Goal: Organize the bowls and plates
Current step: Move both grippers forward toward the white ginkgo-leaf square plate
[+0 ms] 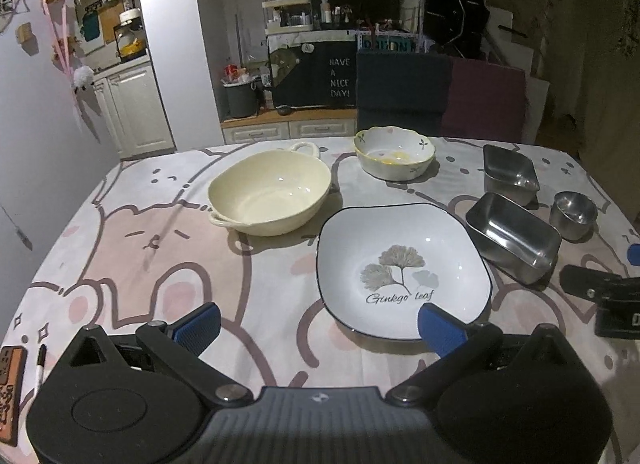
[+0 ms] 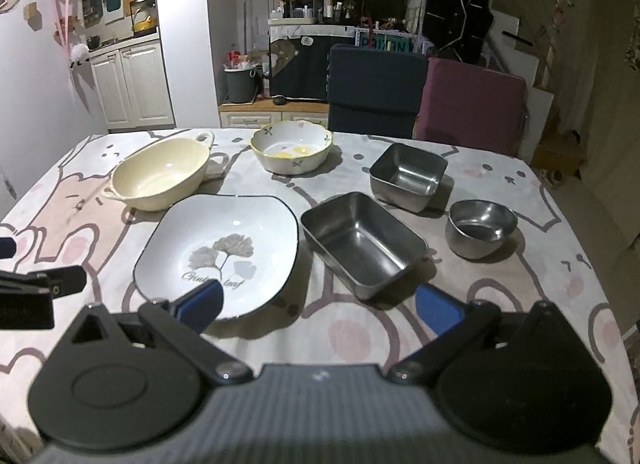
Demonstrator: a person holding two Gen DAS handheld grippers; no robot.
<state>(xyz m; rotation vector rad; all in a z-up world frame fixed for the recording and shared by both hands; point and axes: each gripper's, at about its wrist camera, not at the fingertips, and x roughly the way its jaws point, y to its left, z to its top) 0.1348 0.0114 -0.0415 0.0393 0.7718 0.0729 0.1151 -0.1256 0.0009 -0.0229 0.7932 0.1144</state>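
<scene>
Left tongs (image 1: 318, 328) spread wide, grasping nothing, poised over the near rim of the white ginkgo-leaf plate (image 1: 404, 270); right tongs (image 2: 318, 306) likewise released, between that plate and the rectangular steel tray (image 2: 362, 242); cream two-handled bowl (image 1: 270, 193) and flowered bowl (image 1: 394, 155) stand behind the plate on the bench (image 1: 160, 248); square steel dish (image 2: 408, 175) and round steel cup (image 2: 482, 227) sit apart at right, all upright, none stacked.
</scene>
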